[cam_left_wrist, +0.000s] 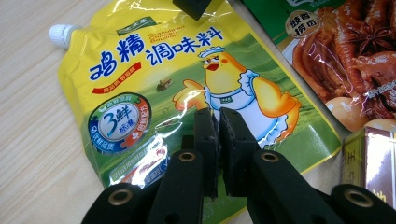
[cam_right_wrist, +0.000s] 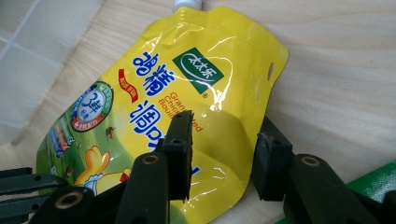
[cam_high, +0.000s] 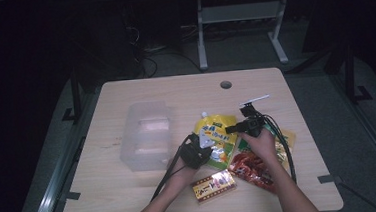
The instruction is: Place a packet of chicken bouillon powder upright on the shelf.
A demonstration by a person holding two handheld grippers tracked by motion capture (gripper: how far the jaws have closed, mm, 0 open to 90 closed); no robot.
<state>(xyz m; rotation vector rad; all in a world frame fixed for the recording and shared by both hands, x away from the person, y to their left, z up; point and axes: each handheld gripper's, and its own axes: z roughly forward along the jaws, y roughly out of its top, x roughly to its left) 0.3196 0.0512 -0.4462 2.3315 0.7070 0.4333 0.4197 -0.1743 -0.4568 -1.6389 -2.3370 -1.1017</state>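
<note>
The yellow pouch point(cam_high: 217, 135) lies flat on the tabletop point(cam_high: 132, 200) just right of the clear bin point(cam_high: 145, 134). The right claw point(cam_right_wrist: 224, 154) is spread around its edge for grabbing, while the left claw point(cam_left_wrist: 218, 140) is kept pressed together above it.

High view looks down; both gripper views closely share the yellow pouch point(cam_left_wrist: 187, 88).

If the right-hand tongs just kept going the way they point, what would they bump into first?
Most likely the yellow seasoning pouch: the right tongs stand open with its edge already between their jaws. Beyond it lies the clear plastic box, though depth is hard to judge.
</note>
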